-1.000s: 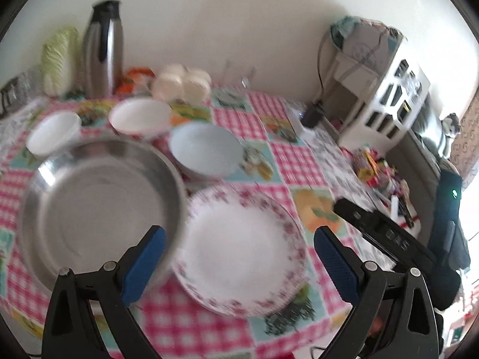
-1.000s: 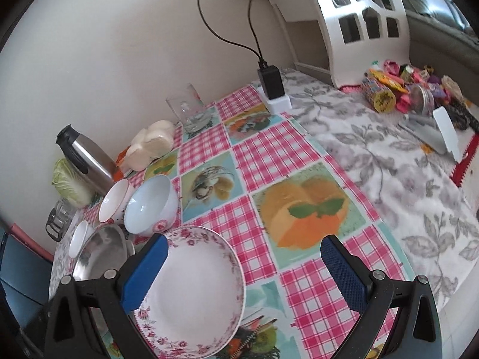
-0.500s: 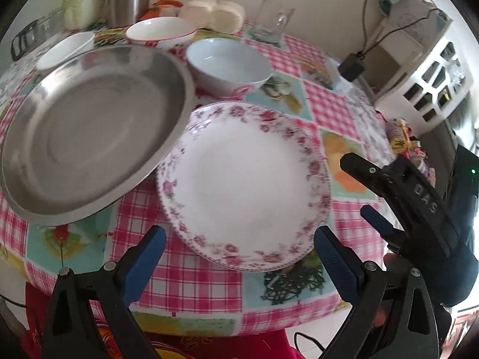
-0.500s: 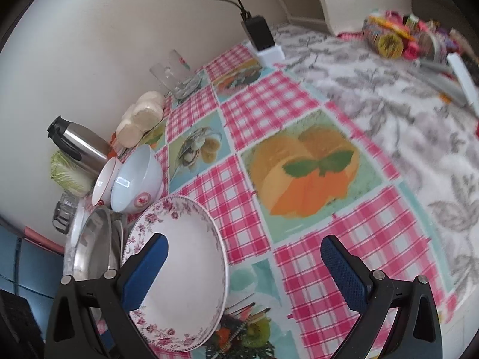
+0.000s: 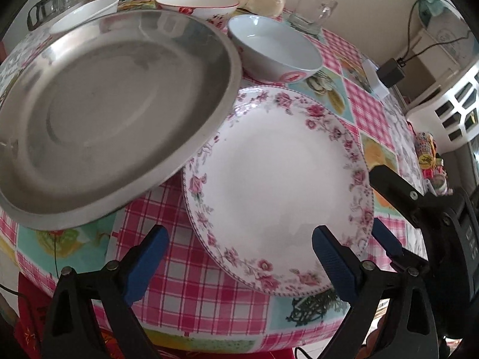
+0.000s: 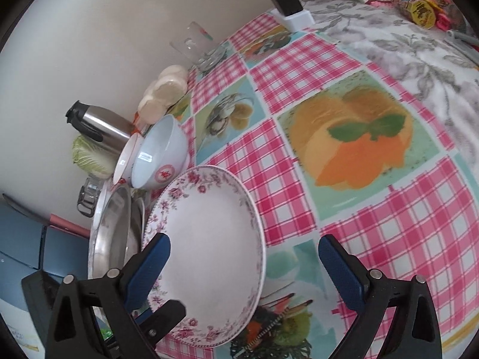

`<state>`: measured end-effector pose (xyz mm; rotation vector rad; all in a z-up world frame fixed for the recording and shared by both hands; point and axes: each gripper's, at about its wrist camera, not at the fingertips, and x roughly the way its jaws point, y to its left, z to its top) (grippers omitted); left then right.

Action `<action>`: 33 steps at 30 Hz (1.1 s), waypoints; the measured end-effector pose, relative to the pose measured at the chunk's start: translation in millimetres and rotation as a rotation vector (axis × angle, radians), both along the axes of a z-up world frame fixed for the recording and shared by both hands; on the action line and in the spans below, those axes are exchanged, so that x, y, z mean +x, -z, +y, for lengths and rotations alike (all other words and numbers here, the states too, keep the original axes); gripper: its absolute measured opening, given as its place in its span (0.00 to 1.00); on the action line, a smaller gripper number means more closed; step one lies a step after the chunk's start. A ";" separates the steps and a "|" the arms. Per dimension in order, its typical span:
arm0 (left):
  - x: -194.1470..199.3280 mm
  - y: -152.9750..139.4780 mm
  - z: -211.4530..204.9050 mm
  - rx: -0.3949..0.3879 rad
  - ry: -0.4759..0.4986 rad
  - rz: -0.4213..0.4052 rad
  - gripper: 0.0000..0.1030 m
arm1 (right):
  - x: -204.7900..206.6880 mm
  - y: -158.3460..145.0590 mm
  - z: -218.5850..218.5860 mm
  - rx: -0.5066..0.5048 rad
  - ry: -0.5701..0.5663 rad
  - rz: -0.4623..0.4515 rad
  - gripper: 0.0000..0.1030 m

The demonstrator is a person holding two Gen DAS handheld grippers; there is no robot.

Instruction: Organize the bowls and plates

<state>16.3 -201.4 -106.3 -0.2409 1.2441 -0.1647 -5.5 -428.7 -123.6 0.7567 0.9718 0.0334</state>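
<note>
You had little to read here: the pale blue bowl (image 6: 160, 157) carried a red round emblem with one white character, too blurred to make out, and printing on the yellow packet (image 6: 420, 12) at the table's far end stayed illegible.

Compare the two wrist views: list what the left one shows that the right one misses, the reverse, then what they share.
Left wrist only: the small plain white bowl behind the round steel pan.

Right wrist only: the steel thermos's black lid and the orange fruit print seen whole.

Both: the flower-rimmed white plate, the pale blue bowl with a red mark, the clear glass mug.
</note>
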 end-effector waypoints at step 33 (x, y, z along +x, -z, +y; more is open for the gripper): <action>7.7 4.6 7.5 0.013 -0.048 -0.055 0.24 | 0.8 16.5 -6.5 0.029 0.070 0.047 0.10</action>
